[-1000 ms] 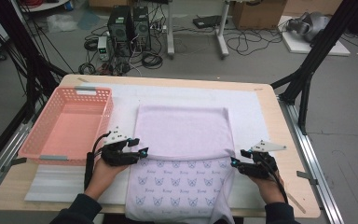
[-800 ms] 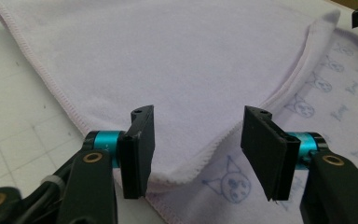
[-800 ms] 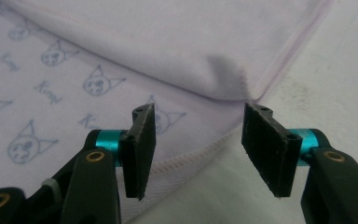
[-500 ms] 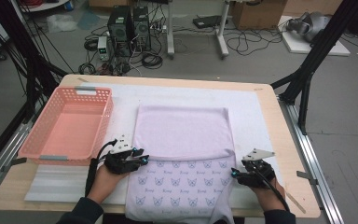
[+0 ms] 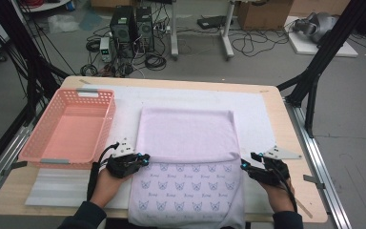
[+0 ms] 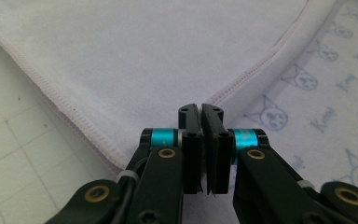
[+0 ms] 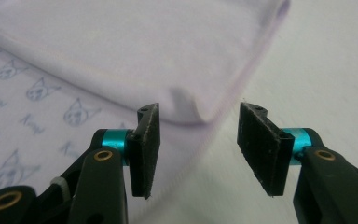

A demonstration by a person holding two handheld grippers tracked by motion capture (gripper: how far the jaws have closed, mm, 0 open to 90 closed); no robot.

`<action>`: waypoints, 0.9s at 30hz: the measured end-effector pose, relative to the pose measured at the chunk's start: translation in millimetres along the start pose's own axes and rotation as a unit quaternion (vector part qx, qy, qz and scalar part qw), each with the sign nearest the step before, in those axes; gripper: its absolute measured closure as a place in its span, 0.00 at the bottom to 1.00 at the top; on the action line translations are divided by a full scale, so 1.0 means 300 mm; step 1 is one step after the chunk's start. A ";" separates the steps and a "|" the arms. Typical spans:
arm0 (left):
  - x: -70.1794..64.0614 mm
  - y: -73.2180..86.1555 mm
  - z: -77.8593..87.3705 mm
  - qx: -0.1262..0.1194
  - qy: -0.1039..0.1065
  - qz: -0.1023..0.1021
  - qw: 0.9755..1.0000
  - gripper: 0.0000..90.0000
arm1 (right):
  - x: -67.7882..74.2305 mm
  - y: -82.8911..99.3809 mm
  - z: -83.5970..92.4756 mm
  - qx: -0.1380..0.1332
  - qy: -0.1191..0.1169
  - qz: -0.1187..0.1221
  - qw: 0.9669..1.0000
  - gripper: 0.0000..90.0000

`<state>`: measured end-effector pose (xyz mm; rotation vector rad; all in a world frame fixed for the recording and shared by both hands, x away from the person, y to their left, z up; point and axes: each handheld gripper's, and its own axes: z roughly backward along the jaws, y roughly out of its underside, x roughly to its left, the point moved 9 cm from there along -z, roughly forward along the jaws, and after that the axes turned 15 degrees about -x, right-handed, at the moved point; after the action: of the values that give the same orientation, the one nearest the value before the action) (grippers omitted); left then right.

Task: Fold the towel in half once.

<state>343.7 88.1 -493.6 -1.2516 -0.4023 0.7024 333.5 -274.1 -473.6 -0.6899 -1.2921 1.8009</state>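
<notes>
Figure: cloth folding at a table, seen from above and along each gripper. At far left sits a pink basket (image 5: 69, 125). The left gripper (image 5: 143, 159) has just been closing; its jaws now meet, apparently pinching the left corner of the folded-back edge of the cloth (image 5: 187, 167), though how much fabric they hold cannot be told. The cloth lies flat on the white mat (image 5: 262, 114), long axis running away from the person, printed end nearest them. The right gripper (image 5: 242, 165) stands half open around the right corner, gripping nothing. Risk: lifting now would raise one corner alone, skewing the fold; a thin pinch may slip.
</notes>
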 end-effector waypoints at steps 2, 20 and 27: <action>-0.001 -0.006 0.006 -0.007 0.001 0.001 1.000 0.94 | 0.022 0.002 -0.050 0.005 -0.016 0.007 1.000 0.55; -0.084 -0.021 0.088 -0.013 0.039 -0.011 0.999 0.97 | 0.048 0.038 0.028 0.021 -0.105 0.034 0.994 0.96; -0.140 -0.002 0.168 -0.002 0.062 -0.013 0.998 0.97 | 0.115 0.056 0.130 0.021 -0.154 0.050 0.987 0.96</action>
<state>281.4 95.7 -474.6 -1.2848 -0.3182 0.5978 279.3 -267.4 -476.0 -0.4725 -1.4352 2.0708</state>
